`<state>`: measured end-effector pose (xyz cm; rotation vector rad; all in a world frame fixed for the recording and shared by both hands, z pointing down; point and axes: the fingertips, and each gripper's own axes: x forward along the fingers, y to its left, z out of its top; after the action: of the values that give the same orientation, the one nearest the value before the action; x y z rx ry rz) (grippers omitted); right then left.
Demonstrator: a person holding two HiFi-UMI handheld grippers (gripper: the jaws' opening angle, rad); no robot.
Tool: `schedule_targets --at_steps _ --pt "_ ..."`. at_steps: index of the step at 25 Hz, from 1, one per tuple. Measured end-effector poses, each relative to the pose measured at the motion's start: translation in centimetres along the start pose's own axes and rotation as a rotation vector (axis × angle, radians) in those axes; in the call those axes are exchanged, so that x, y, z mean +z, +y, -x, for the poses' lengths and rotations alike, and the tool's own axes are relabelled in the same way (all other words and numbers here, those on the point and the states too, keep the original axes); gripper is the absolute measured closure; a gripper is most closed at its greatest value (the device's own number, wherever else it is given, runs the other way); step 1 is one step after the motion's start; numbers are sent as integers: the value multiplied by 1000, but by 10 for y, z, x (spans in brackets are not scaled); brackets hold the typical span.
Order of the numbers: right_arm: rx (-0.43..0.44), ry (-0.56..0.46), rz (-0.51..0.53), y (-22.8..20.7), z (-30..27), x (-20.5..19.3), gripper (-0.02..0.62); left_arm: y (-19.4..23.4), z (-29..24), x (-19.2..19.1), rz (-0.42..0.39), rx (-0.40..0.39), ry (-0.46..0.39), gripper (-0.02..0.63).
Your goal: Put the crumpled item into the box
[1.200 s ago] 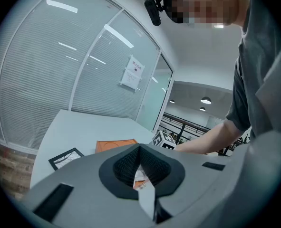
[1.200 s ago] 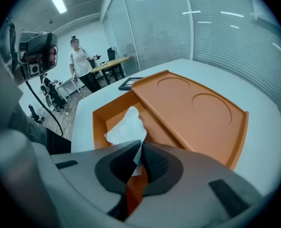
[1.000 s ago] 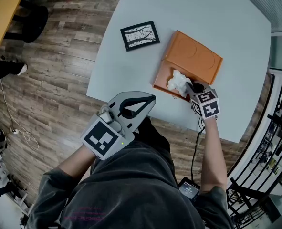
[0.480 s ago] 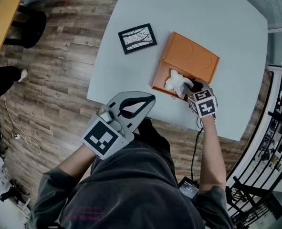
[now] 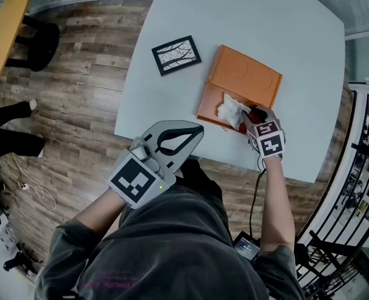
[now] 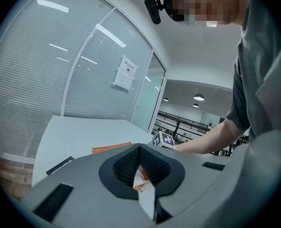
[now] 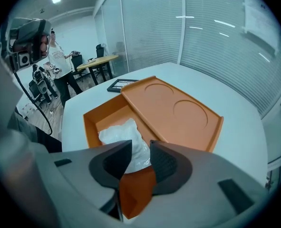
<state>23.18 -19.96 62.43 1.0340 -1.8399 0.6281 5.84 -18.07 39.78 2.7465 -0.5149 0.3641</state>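
Note:
An orange box (image 5: 205, 110) stands open on the pale table (image 5: 284, 17), its lid (image 5: 246, 79) resting across its far side. The crumpled white item (image 5: 231, 110) lies inside the box. My right gripper (image 5: 250, 115) hovers at the box's near right end, its jaws opening. In the right gripper view the crumpled item (image 7: 123, 136) sits just beyond the gripper (image 7: 141, 148), and the pads do not press on it. My left gripper (image 5: 195, 130) is held back over the person's lap, off the table. Its jaws are shut and hold nothing.
A black picture frame (image 5: 176, 55) lies on the table left of the box. The table's near edge runs just behind my right gripper. A round yellow table (image 5: 3, 24) and a standing person's legs (image 5: 9, 139) are on the wood floor at left. A railing (image 5: 365, 167) stands at right.
The right gripper's jaws have spread apart and let go of the crumpled item, which stays in the box. The left gripper has not moved.

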Motion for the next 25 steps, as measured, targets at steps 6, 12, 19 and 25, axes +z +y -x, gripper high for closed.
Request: schedule_targets --at_steps 6,12,19,25 --pt "-11 -60 -24 -2 21 12 472 -3 -2 11 -27 -10 -7 594" --pt "-12 -169 -64 4 52 37 488 -8 0 23 -60 -19 -13 594" --pt "0 -309 -109 13 95 67 504 -13 2 37 -91 -23 -28 594" --pt "-6 -450 -142 24 141 95 522 -17 6 48 -119 -23 -42 594"
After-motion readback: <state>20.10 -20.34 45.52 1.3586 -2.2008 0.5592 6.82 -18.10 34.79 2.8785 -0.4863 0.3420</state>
